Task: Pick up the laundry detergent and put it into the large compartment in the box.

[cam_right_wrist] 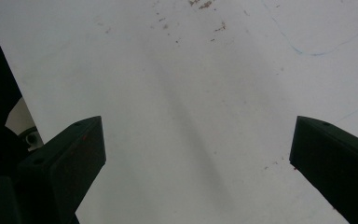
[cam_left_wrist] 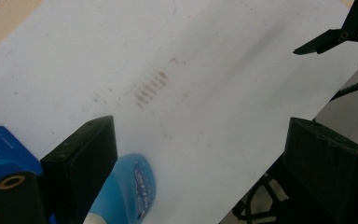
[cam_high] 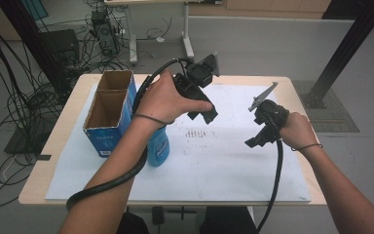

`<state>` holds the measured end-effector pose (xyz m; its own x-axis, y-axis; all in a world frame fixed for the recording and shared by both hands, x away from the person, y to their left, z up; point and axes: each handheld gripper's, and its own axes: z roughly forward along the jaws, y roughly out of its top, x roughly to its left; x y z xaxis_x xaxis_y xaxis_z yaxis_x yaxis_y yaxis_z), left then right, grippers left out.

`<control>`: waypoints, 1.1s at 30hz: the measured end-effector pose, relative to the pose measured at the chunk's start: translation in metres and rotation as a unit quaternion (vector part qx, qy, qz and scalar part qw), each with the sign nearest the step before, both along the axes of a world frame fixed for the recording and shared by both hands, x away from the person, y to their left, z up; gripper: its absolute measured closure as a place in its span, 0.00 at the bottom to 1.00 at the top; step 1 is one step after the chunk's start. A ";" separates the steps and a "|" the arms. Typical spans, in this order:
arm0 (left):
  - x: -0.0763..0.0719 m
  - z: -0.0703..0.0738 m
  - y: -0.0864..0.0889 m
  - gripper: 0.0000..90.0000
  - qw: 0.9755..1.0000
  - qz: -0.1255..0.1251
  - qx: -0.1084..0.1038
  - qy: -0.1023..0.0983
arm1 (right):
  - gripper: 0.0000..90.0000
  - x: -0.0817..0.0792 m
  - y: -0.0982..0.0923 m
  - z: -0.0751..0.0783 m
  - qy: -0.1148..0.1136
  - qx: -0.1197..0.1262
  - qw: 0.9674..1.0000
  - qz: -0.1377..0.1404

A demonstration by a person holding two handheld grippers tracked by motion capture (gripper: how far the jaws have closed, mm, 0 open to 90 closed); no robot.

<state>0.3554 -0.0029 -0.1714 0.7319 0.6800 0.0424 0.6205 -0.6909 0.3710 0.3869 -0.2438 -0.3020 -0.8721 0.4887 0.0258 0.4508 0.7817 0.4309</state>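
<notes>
My left gripper [cam_high: 203,116] is held above the white sheet [cam_high: 224,161], just right of the blue cardboard box [cam_high: 108,117]. In the left gripper view its jaws [cam_left_wrist: 205,158] stand wide apart with nothing between them. A light blue bottle [cam_high: 158,149] stands on the sheet below the left wrist, and its rounded blue body [cam_left_wrist: 131,185] lies beside the left jaw. My right gripper [cam_high: 254,142] hovers over the sheet's right half. Its jaws [cam_right_wrist: 200,154] are open over bare paper. The tip of the right gripper [cam_left_wrist: 328,39] is at the top right of the left gripper view.
The open-topped box has two compartments; its blue corner [cam_left_wrist: 0,149] sits at the left edge. Faint brown marks [cam_high: 194,132] stain the sheet's middle. Thick black cables [cam_high: 126,178] trail from both grippers toward the table's front edge. Beyond the table are a desk frame [cam_high: 134,39] and floor wiring.
</notes>
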 end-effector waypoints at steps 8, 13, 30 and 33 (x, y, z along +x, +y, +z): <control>0.001 0.003 0.001 0.11 1.000 0.000 -0.002 -0.003 | 0.03 0.003 0.000 0.001 -0.001 0.004 1.000 0.000; 0.001 0.004 0.002 0.11 1.000 -0.001 0.001 -0.003 | 0.04 0.004 0.000 0.000 -0.002 0.007 1.000 -0.001; -0.003 0.013 0.013 0.11 1.000 0.007 -0.006 -0.008 | 0.04 0.003 0.000 0.005 -0.002 0.004 1.000 -0.001; -0.004 0.016 0.018 0.11 1.000 0.010 -0.003 -0.011 | 0.04 0.003 0.001 0.005 -0.002 0.006 1.000 -0.002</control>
<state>0.3509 0.0149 -0.1551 0.7173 0.6947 0.0535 0.6259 -0.6762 0.3885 0.3904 -0.2432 -0.2972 -0.8705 0.4914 0.0276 0.4516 0.7753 0.4414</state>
